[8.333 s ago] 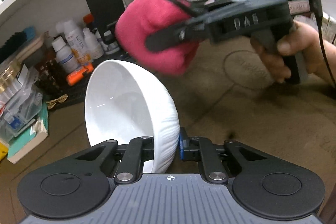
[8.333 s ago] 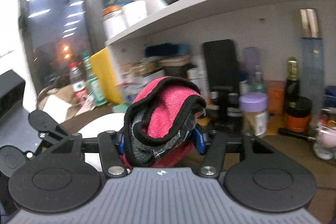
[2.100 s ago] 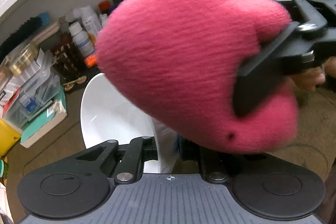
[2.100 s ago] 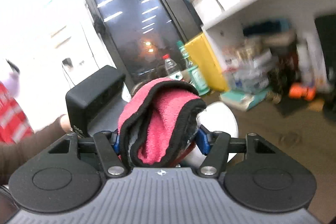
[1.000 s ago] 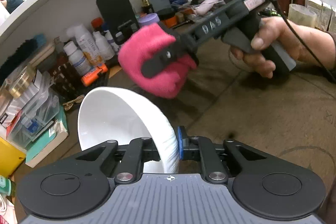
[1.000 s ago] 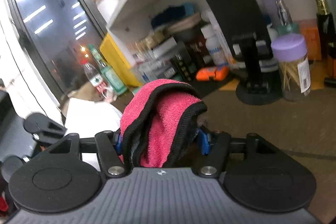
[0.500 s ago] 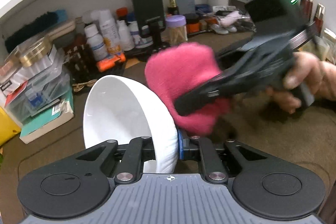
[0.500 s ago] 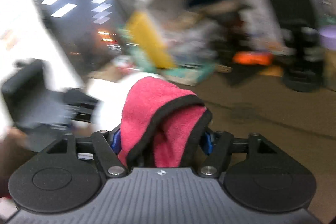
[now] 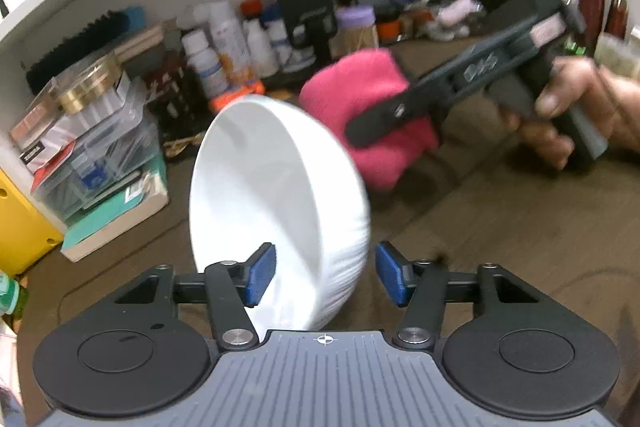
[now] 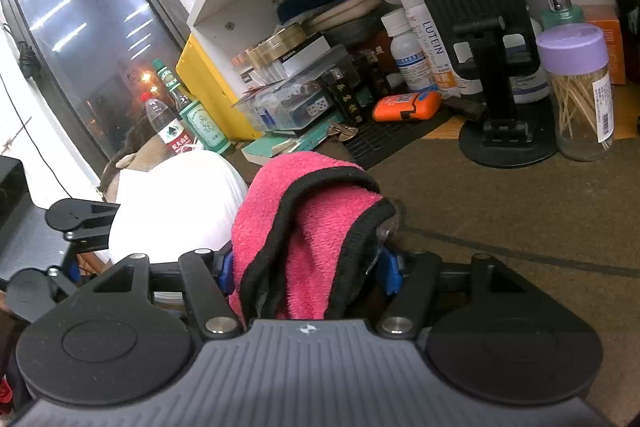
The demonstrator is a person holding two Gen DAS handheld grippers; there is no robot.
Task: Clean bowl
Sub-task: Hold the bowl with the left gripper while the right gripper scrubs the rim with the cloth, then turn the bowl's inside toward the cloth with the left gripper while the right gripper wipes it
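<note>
Bowl (image 9: 276,187), white with a ribbed outside, stands tipped on edge over the brown counter (image 9: 500,227), its hollow facing left in the left wrist view and its wall between the blue pads (image 9: 262,273) of the left tool (image 9: 326,277). Those jaws are opening, and a gap shows at each pad. Just behind the bowl's upper right rim the right tool (image 10: 306,267) is clamped on a folded pink cloth (image 10: 304,227) with black edging; a hand (image 9: 580,115) grips its dark handle. Along the back of the counter stand a white bottle (image 10: 428,47) lettered "LUTEIN", a purple-capped jar of toothpicks (image 10: 580,95), a black phone stand (image 10: 492,67) and an orange case (image 10: 406,105). Other labels are too small to read.
</note>
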